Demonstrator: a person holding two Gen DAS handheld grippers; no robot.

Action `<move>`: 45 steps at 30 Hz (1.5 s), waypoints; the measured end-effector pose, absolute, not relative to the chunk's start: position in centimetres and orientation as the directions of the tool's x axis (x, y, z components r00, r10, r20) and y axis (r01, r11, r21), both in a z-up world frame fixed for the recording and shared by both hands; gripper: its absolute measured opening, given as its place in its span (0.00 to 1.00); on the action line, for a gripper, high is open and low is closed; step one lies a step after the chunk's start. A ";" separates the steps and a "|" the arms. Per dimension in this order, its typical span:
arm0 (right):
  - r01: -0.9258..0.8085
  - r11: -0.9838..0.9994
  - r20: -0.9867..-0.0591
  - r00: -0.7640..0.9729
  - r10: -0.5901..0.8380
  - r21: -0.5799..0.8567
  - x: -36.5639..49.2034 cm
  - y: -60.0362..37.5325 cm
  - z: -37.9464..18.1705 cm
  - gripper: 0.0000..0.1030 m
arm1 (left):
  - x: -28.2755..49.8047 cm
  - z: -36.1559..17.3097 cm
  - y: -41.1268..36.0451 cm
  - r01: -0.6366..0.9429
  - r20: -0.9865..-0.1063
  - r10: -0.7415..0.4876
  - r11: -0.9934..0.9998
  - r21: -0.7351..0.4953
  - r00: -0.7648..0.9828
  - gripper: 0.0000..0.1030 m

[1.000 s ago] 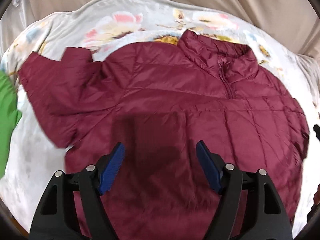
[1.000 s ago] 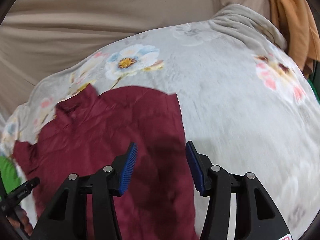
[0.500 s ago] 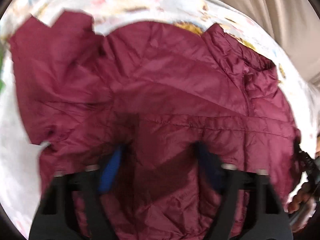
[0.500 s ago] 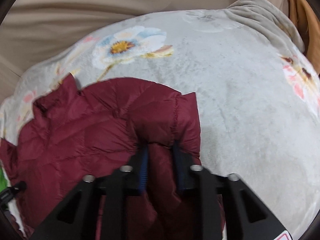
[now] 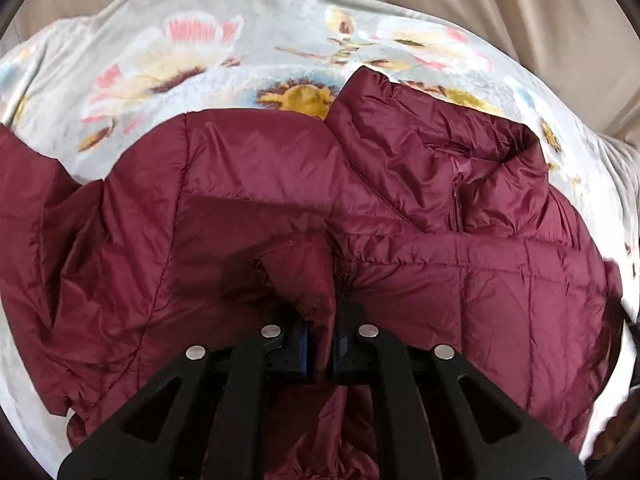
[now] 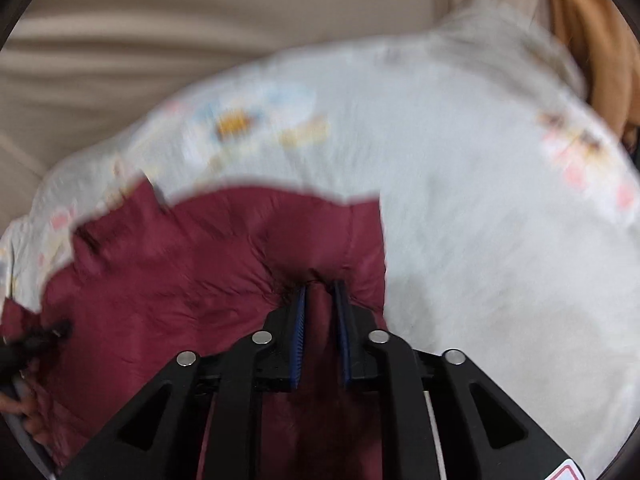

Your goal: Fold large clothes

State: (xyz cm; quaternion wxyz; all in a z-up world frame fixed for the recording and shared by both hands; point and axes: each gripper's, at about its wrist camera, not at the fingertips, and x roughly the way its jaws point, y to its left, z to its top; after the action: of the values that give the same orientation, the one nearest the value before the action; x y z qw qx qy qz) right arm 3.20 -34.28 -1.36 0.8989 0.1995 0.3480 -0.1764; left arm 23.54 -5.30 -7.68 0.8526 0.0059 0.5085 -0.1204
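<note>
The jacket (image 5: pixel 280 208), a maroon quilted puffer, lay spread over the blanket (image 5: pixel 208 56), a pale floral fleece that covered the work surface. Left gripper (image 5: pixel 320 350) was closed down on a raised fold of jacket fabric, pinched between the blue pads (image 5: pixel 305 346); the fold stood up from the jacket's front, below the collar (image 5: pixel 440 148). The collar stood half upright at the jacket's far edge, with the zipper (image 5: pixel 456 204) running down from it. One sleeve (image 5: pixel 24 184) lay out to the left of the collar, partly cut off by the frame edge. In the right wrist view the jacket (image 6: pixel 180 272) filled the lower left, its far edge against the blanket (image 6: pixel 480 220); this view was motion-blurred. Right gripper (image 6: pixel 320 328) was narrowed on a ridge of jacket fabric near the jacket's right-hand edge, fabric bunched between the pads (image 6: pixel 300 332), the jaws not fully together. A beige cloth backdrop (image 6: pixel 200 20) hung beyond the blanket, and an orange cloth (image 6: pixel 592 40) showed past the blanket's far right corner. The other gripper's tip (image 6: pixel 36 336) appeared at the left edge, over the jacket.
</note>
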 end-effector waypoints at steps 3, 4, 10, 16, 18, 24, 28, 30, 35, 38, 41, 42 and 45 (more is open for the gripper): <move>0.318 0.908 -0.703 0.710 -0.036 0.274 3.8 -30.0 -0.7 0.13 | 23.5 -8.2 -5.6 0.188 -0.870 -0.195 0.975 -0.121 0.453 0.09; 0.253 0.932 -0.720 0.694 0.011 0.259 4.2 -28.0 -1.3 0.12 | 23.5 -8.4 -5.6 0.182 -0.871 -0.188 0.976 -0.115 0.454 0.09; 0.305 0.934 -0.813 0.582 -0.030 0.184 2.0 -30.2 -7.0 0.00 | 23.2 -8.3 -5.5 0.211 -0.868 -0.185 0.973 -0.095 0.462 0.11; 0.515 0.831 -0.804 0.575 -0.151 0.211 -3.1 -37.4 -4.5 0.03 | 20.4 -5.8 -4.0 0.173 -0.844 -0.201 0.976 -0.131 0.497 0.17; 0.491 0.837 -0.777 0.615 -0.137 0.240 -2.2 -36.9 -3.0 0.03 | 18.6 -4.7 -4.1 0.159 -0.829 -0.208 0.977 -0.146 0.518 0.21; 0.488 0.861 -0.847 0.509 -0.150 0.140 3.5 -36.6 -7.1 0.00 | 18.1 -8.1 -6.8 0.183 -0.873 -0.109 0.983 -0.023 0.475 0.26; 0.494 0.847 -0.777 0.605 -0.173 0.196 1.9 -36.8 -4.0 0.00 | 17.5 -8.3 -6.2 0.187 -0.860 -0.120 0.982 -0.029 0.496 0.26; 0.487 0.866 -0.824 0.534 -0.187 0.119 3.1 -36.9 -6.3 0.00 | 17.2 -8.3 -5.7 0.172 -0.855 -0.131 0.984 -0.050 0.502 0.27; 0.491 0.867 -0.836 0.508 -0.208 0.083 2.7 -35.4 -6.0 0.05 | 16.0 -5.7 -0.6 0.042 -0.830 -0.183 0.981 -0.189 0.526 0.38; 0.424 0.896 -0.792 0.589 -0.161 0.134 1.2 -32.3 -2.9 0.06 | 15.7 -2.9 5.4 -0.103 -0.784 -0.124 0.967 -0.232 0.608 0.63; 0.319 0.934 -0.786 0.614 -0.075 0.160 -0.6 -28.2 -1.8 0.06 | 16.6 -1.3 12.9 -0.266 -0.757 -0.018 0.931 -0.252 0.653 0.73; 0.297 0.941 -0.789 0.611 -0.055 0.164 -0.8 -26.9 -1.9 0.07 | 17.3 -1.3 15.2 -0.311 -0.759 0.009 0.915 -0.256 0.651 0.75; 0.244 0.951 -0.805 0.594 0.009 0.190 -2.6 -22.9 -2.2 0.08 | 19.7 -2.5 22.7 -0.456 -0.783 0.071 0.844 -0.283 0.617 0.76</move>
State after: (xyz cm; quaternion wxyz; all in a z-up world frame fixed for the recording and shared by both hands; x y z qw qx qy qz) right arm -2.56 -22.85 -2.25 0.8814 0.1416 0.4458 -0.0667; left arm 19.71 22.67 -2.51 0.8681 -0.2349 0.4102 0.1517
